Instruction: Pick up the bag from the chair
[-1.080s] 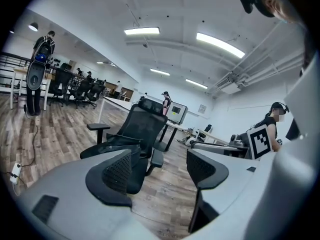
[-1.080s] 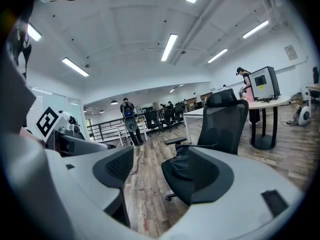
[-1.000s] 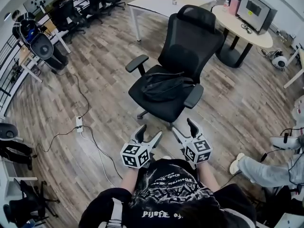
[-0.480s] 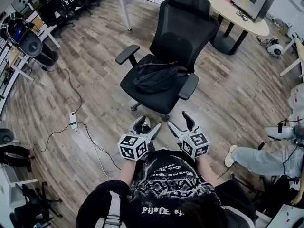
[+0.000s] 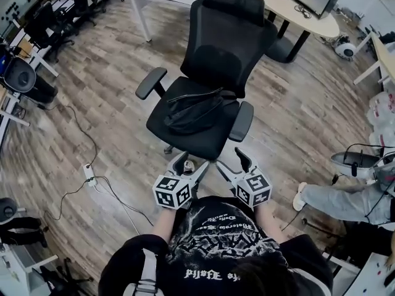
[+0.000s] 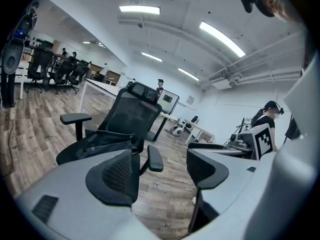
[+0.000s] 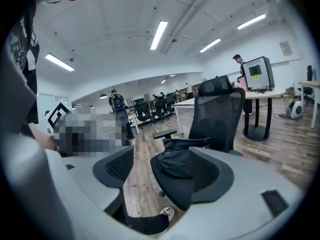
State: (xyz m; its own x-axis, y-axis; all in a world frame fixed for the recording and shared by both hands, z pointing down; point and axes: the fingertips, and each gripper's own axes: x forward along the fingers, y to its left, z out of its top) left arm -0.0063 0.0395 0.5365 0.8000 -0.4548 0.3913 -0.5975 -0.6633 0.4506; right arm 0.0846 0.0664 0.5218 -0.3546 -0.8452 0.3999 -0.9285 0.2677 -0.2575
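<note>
A wooden floor (image 5: 105,85) carries a black office chair (image 5: 229,45). The black bag (image 5: 192,110) lies across the seat toward its back edge, between the two armrests. In front of the seat's front edge, apart from it, hover the left gripper (image 5: 191,165) and right gripper (image 5: 229,160), each with jaws spread wide and nothing between them.

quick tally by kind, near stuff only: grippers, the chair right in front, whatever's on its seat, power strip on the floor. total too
grippers: 2, left gripper and right gripper, both open and empty
chair: 1
bag on its seat: 1
power strip on the floor: 1
total: 5
</note>
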